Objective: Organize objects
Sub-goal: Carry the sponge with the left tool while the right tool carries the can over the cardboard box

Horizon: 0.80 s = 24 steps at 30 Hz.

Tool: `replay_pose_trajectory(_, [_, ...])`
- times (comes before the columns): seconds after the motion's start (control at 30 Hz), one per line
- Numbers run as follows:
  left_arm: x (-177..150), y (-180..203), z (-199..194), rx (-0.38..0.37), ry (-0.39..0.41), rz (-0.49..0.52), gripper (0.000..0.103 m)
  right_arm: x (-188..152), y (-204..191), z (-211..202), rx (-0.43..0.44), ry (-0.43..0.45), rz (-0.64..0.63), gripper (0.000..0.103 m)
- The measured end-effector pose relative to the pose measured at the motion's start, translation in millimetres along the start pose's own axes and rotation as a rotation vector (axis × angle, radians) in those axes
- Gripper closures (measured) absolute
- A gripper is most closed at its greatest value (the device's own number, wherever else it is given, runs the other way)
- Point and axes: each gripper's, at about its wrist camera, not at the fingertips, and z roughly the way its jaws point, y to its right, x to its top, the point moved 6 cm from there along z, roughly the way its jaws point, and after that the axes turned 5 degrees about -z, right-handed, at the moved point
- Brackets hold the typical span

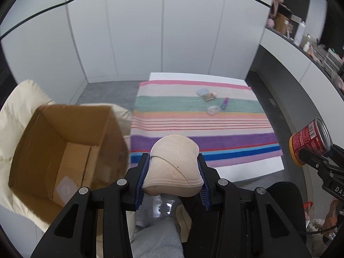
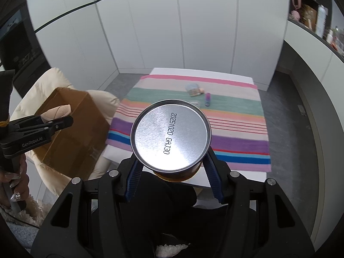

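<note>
Both hands loaded, heading for the cardboard box (image 1: 64, 150)

Our left gripper (image 1: 173, 172) is clamped on a beige padded pouch (image 1: 175, 161), held in the air just right of the box's open mouth. Our right gripper (image 2: 172, 167) is clamped on a red can (image 2: 171, 135), further right of the box, above the near edge of the striped cloth (image 2: 236, 107). A few small items, a purple tube (image 1: 225, 103) among them, lie on the cloth well away from the box. To do this well, we judge, we should bring the pouch over the opening first and lower it past the rim before letting go. We should keep the can clear and level until the left hand moves out.
</note>
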Motion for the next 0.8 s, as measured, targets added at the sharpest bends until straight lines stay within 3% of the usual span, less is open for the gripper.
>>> replay_pose_trajectory(0.53, [-35.1,-128.0,-49.2,0.149,0.04,-0.209,0.061,24.4,-137.5,26.9,0.168,-0.005,-0.211,0.046])
replay_pose_trajectory(0.8, [-47.2,-164.8,-63.4,0.19,0.051,-0.277,0.061,24.2,-203.1,31.6,0.244,-0.01,-0.328,0.046])
